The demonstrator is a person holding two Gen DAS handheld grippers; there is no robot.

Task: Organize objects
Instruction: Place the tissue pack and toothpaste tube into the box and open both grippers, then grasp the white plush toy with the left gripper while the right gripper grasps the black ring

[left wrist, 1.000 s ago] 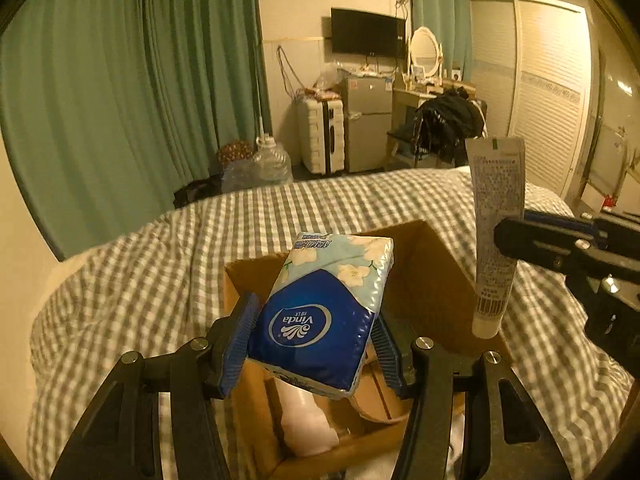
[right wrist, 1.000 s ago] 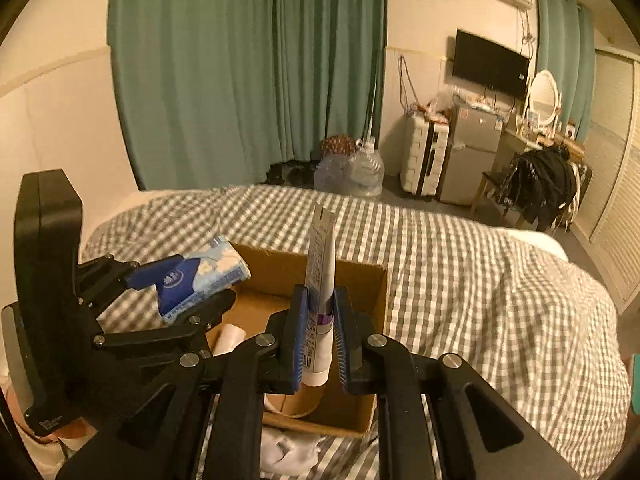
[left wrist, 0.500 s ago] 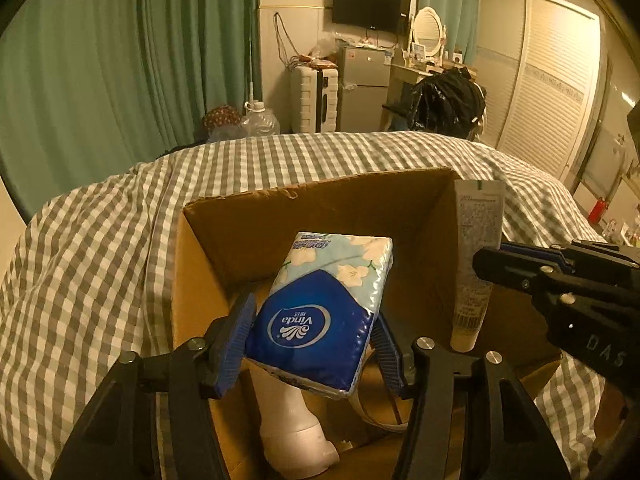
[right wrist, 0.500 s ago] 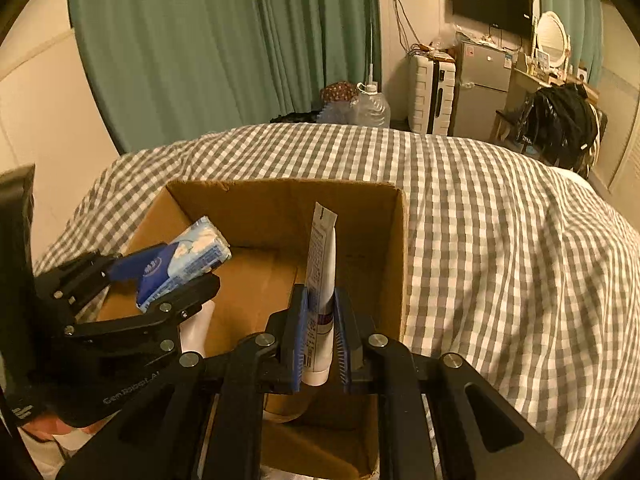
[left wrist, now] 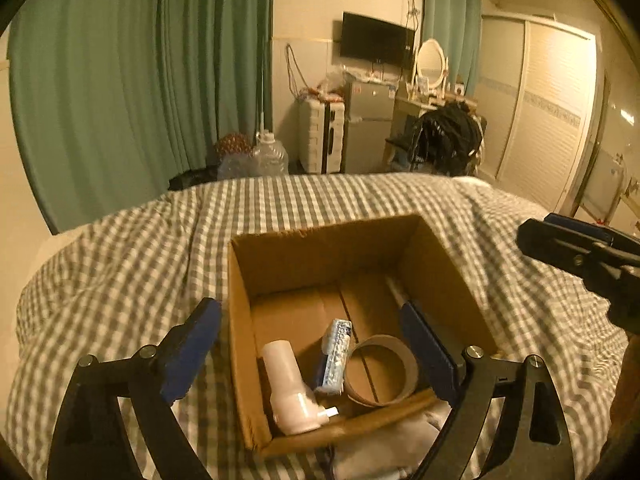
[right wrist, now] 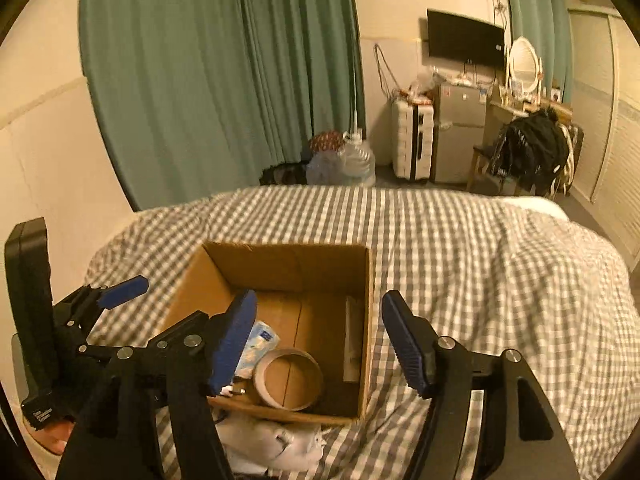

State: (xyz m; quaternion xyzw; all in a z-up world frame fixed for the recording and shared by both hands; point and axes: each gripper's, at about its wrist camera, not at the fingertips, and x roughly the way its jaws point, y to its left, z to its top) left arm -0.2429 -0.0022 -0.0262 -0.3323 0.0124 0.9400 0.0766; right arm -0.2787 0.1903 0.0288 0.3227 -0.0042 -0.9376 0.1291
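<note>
An open cardboard box [left wrist: 236, 320] [right wrist: 366, 300] sits on the checked bed. In it lie the blue tissue pack [left wrist: 337, 354] [right wrist: 258, 346], a white bottle [left wrist: 286, 388], a tape roll [left wrist: 382, 370] [right wrist: 289, 378] and the white tube [right wrist: 353, 340] against the right wall, also in the left wrist view [left wrist: 394, 290]. My left gripper [left wrist: 316, 352] is open and empty above the box's near side. My right gripper [right wrist: 318, 340] is open and empty above the box. The right gripper also shows at the right edge of the left wrist view [left wrist: 576, 248]; the left gripper shows at the left of the right wrist view [right wrist: 116, 292].
The grey-checked bedspread [right wrist: 460, 248] surrounds the box. A white cloth [right wrist: 268, 440] lies at the box's near edge. Beyond the bed are green curtains [left wrist: 140, 80], water jugs [right wrist: 356, 160], a suitcase, a small fridge and a chair with dark clothes [right wrist: 532, 148].
Both grippers opened and drew back upward. The tissue pack and the tube left the grippers and now lie inside the box.
</note>
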